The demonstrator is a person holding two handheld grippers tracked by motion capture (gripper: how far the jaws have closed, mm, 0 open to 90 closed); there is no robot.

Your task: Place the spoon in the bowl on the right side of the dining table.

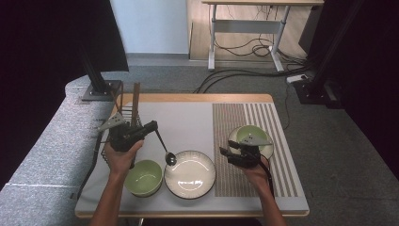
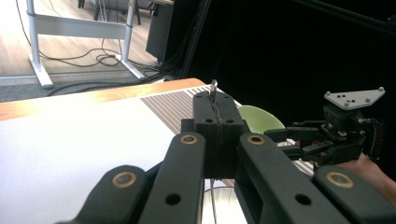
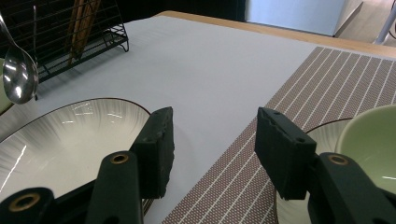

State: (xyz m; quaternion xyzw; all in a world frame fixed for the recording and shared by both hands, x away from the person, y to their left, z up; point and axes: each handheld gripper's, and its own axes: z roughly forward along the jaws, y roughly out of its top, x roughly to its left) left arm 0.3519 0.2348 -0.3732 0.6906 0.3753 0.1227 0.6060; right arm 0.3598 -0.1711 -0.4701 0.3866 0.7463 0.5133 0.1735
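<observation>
Left gripper is clamped on the handle of a metal spoon; in the left gripper view the jaws are pressed together with the thin handle sticking out past the tips. In the high view the spoon hangs down and to the right from the jaws, bowl end at the left rim of the big white plate, between that plate and the green bowl at the front left of the counter. Whether the spoon bowl touches the plate or hangs just above it, can't tell. In the right gripper view the spoon bowl shows at the left edge, just above and beside the plate rim, with the black wire rack behind it. The rack sits at the counter's back left, wooden pieces upright in it, right behind the left hand. Right gripper has its jaws wide apart, holding nothing, low over the seam where the grey mat meets the striped placemat, pointing left toward the white plate. Behind it sits a second green bowl on a smaller white plate, on the placemat; in the right gripper view that bowl is just beside the right-hand jaw, not touching it. The two grippers are well apart, with the white plate between them.
</observation>
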